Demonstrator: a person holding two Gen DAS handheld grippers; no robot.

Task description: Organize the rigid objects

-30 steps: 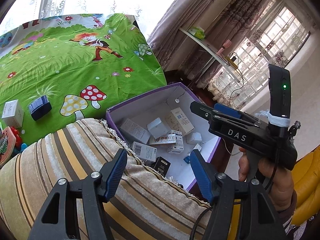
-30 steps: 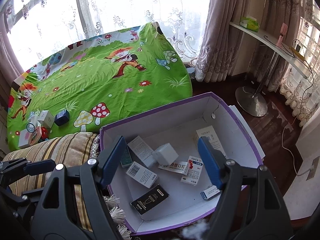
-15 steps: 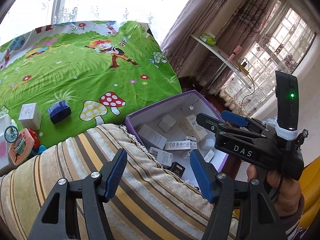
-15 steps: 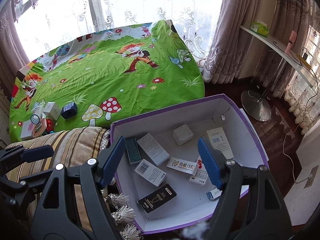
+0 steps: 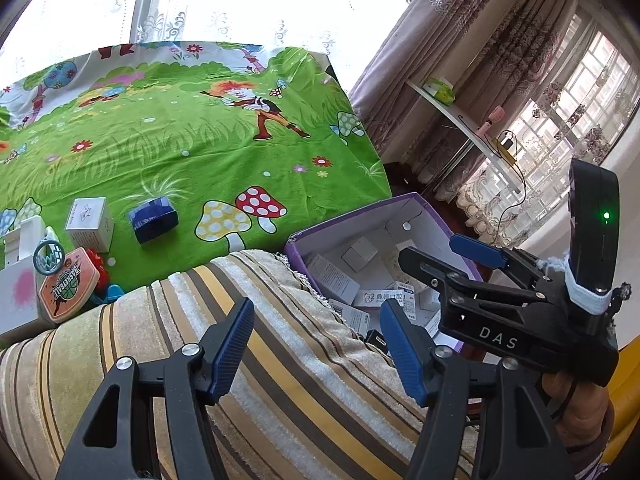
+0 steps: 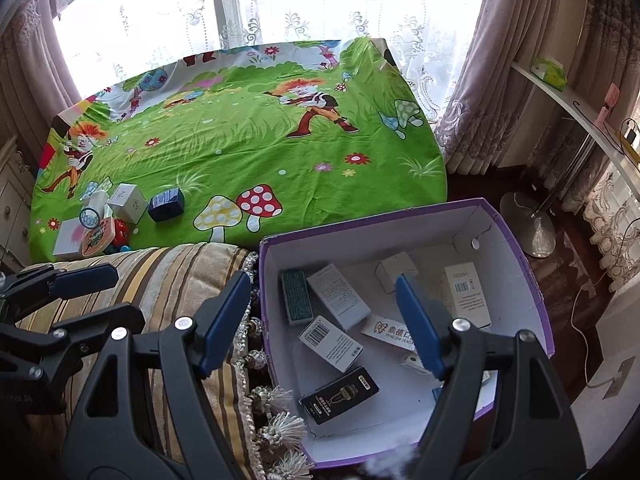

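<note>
1. Right wrist view: the right tool (image 6: 324, 320) hangs over the purple box (image 6: 532, 280), jaws wide apart with nothing between them.
2. Left tool (image 5: 316, 348) is likewise spread and holds nothing, above the striped cushion (image 5: 280, 360) left of the box.
3. Small cartons (image 6: 336, 296) already lie inside the box, likely sorted.
4. Beyond the box, on the green bed (image 6: 248, 152), the white cube (image 6: 128, 202) and blue case (image 6: 166, 204) wait, probably next.

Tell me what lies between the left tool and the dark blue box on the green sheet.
The striped cushion bulges up directly under and ahead of the left tool. Past its far edge, only bare green sheet leads to the dark blue box. A white box stands beside it, apart.
</note>
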